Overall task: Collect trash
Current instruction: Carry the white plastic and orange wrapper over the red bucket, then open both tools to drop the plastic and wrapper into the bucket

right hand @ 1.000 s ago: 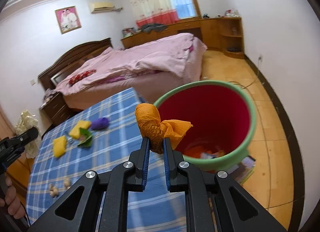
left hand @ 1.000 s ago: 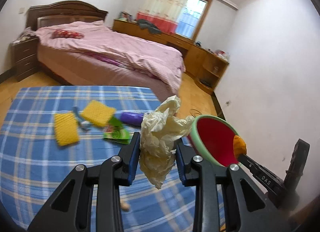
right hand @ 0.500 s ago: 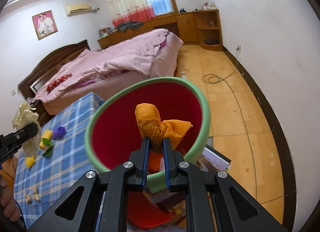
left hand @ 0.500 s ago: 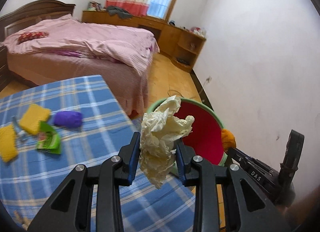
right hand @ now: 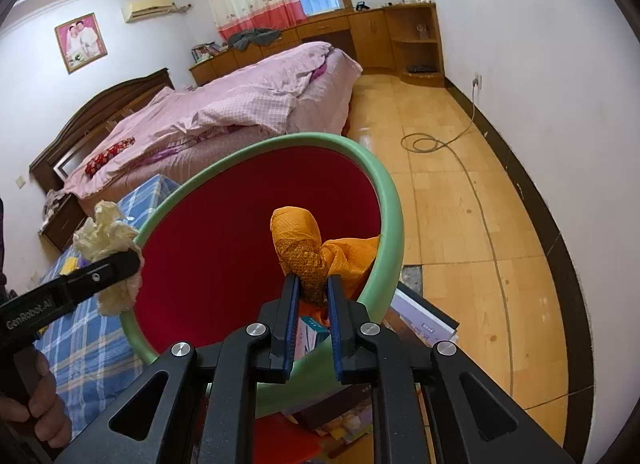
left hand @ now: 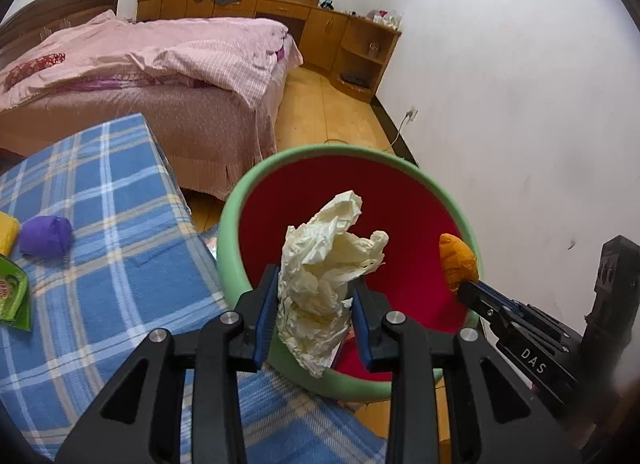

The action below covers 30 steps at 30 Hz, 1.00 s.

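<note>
My left gripper (left hand: 315,296) is shut on a crumpled cream plastic bag (left hand: 324,264) and holds it over the near rim of a red bin with a green rim (left hand: 256,184). My right gripper (right hand: 313,296) is shut on a bunched orange mesh bag (right hand: 308,248) and holds it over the bin's mouth (right hand: 240,232). The orange bag (left hand: 456,260) also shows at the bin's right rim in the left wrist view. The cream bag (right hand: 106,236) shows at the bin's left rim in the right wrist view.
A blue plaid table (left hand: 100,192) left of the bin holds a purple wad (left hand: 46,236), a green wrapper (left hand: 12,296) and a yellow sponge (left hand: 6,230). Boxes and books (right hand: 420,316) lie by the bin's base. A pink bed (left hand: 160,64) stands behind; a white wall (left hand: 520,104) is right.
Both grippers have moved from over the table to the bin, each keeping hold of its bag. The bin now fills the middle of both views.
</note>
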Each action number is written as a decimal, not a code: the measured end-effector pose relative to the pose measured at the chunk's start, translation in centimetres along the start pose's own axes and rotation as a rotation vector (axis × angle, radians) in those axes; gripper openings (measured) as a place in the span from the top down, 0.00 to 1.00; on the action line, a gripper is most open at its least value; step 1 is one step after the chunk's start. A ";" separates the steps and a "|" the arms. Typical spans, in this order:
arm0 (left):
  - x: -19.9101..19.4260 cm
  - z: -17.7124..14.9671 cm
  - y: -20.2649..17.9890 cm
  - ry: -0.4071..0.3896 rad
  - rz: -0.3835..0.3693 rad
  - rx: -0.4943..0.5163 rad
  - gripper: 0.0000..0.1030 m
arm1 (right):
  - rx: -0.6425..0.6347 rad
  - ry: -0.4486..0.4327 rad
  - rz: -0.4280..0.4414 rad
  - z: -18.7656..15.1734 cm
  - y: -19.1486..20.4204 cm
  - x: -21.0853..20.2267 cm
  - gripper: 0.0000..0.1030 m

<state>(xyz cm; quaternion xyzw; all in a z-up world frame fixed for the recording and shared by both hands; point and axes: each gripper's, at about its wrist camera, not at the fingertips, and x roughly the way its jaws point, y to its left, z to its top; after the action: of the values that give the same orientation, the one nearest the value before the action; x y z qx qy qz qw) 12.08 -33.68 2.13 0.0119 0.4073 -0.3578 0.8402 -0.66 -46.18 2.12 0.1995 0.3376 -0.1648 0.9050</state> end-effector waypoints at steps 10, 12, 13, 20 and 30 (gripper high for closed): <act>1.1 0.1 -0.6 0.035 0.004 0.005 0.49 | 0.005 -0.032 0.046 -0.1 -0.1 -0.1 0.69; 0.9 0.0 -0.7 0.037 0.005 0.005 0.49 | 0.005 -0.035 0.052 -0.2 0.0 -0.3 0.67; 0.8 0.0 -0.7 0.038 0.003 0.004 0.49 | 0.005 -0.036 0.052 -0.2 0.0 -0.4 0.65; -0.6 0.2 -0.2 0.024 -0.001 -0.013 0.49 | 0.008 -0.049 0.051 -0.2 0.1 -1.3 0.60; -4.2 0.1 0.8 -0.018 0.012 -0.023 0.49 | 0.029 -0.062 0.057 -0.4 0.8 -2.9 0.43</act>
<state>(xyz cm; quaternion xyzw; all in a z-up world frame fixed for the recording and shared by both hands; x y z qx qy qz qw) 10.90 -30.60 4.89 0.0015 0.4039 -0.3482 0.8459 -2.57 -44.80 4.00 0.2168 0.3011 -0.1497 0.9165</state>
